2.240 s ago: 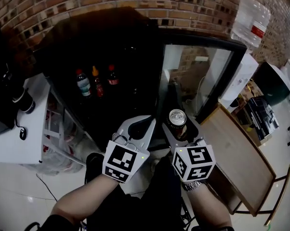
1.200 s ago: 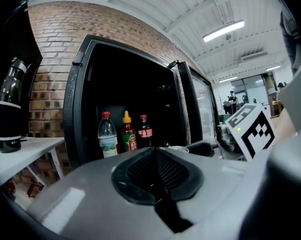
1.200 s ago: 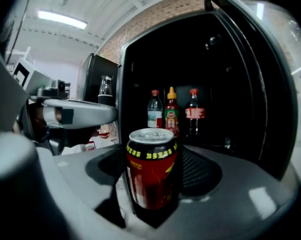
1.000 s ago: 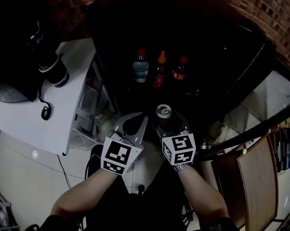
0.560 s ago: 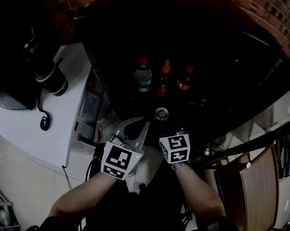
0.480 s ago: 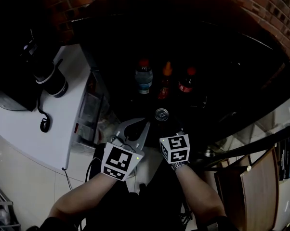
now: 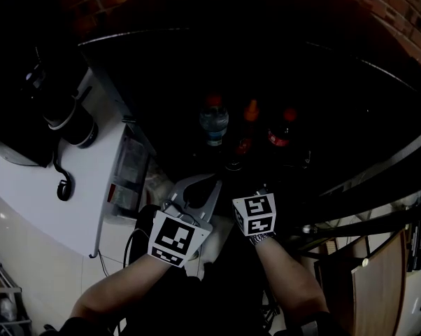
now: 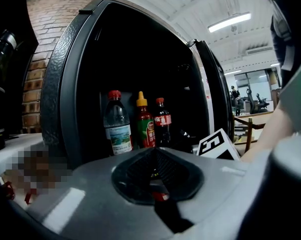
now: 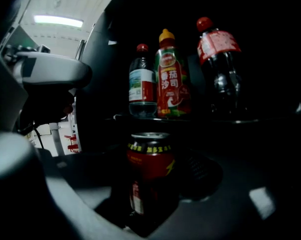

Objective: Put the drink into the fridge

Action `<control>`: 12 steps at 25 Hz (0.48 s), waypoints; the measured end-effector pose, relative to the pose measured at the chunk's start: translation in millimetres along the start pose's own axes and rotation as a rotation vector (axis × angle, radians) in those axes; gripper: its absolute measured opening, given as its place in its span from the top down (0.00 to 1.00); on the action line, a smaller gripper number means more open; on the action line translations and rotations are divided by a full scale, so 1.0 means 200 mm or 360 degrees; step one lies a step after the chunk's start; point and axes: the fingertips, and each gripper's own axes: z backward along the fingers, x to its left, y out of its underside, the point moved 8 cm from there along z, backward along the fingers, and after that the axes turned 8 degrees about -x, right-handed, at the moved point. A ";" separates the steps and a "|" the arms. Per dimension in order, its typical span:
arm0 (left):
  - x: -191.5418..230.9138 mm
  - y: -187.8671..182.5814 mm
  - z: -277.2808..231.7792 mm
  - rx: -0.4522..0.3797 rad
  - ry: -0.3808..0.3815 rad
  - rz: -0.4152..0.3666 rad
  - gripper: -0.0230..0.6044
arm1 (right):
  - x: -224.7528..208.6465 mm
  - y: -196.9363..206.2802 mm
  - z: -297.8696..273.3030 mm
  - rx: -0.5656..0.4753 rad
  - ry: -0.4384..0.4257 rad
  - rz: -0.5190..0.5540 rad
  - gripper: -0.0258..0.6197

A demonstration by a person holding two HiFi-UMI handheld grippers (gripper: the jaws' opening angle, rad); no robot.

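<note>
Dark open fridge point(image 8: 58, 99) fills our view; brick wall point(image 8: 35, 44) behind, white counter point(image 7: 50, 180) at left. We hold red can point(image 9: 149, 159) upright, clamped in right gripper point(image 7: 237, 180), just short of shelf point(image 9: 215, 119), can top below shelf edge. Left gripper point(image 8: 153, 154) jaws pressed together, nothing between, idle beside right. Step, we judge: delivery, can not yet set down. Next move calls for lift over shelf edge, then push forward. Water bottle point(image 9: 142, 81), orange-capped bottle point(image 9: 171, 76), cola bottle point(image 9: 221, 69) line shelf ahead; room in front looks tight, sides too dark to judge
</note>
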 end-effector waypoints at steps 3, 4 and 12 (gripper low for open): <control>0.02 0.00 -0.01 0.0001 0.0000 -0.0005 0.96 | -0.01 -0.02 -0.02 -0.0022 0.0000 -0.0006 0.47; 0.02 0.00 -0.01 0.0001 -0.0003 -0.0007 0.96 | -0.01 -0.02 -0.03 -0.0030 -0.0003 -0.0007 0.47; 0.04 -0.02 -0.03 -0.0005 -0.0012 -0.0025 0.96 | -0.04 -0.01 -0.11 -0.0035 -0.0010 0.0015 0.47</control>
